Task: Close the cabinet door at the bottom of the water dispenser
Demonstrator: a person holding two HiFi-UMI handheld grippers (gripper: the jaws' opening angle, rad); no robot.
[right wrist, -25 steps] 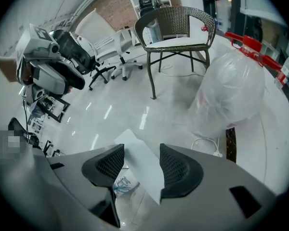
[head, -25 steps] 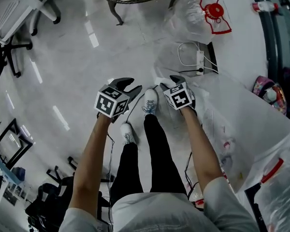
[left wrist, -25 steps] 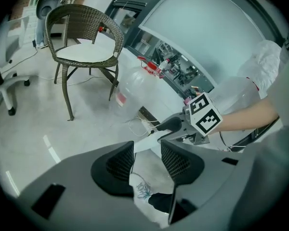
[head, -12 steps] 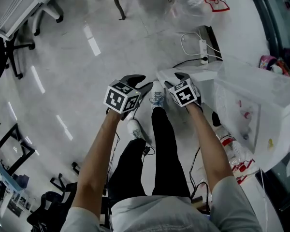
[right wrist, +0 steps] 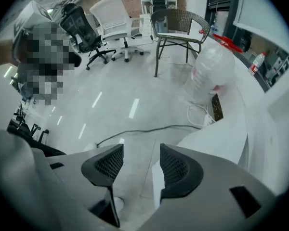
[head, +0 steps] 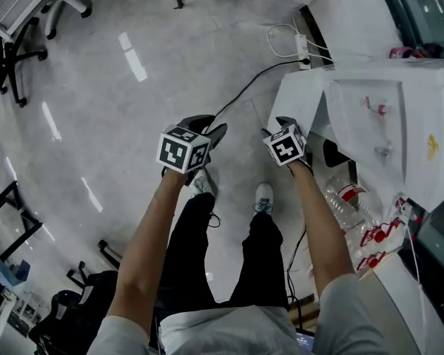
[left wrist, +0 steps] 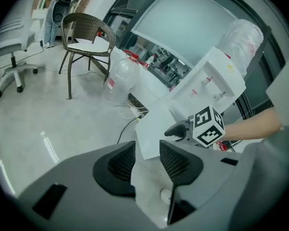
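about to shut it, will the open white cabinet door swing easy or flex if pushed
Probably swings easily: the flat white cabinet door looks thin and stands open. Likely stiff rather than floppy; its edges look straight.

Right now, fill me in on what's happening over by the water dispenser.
A person stands at the water dispenser, a gripper in each hand. Its bottom cabinet door is swung open. The right gripper is close beside the door, jaws apart, not gripping it. The left gripper, farther off, has just been closing its jaws a little, nothing between them.
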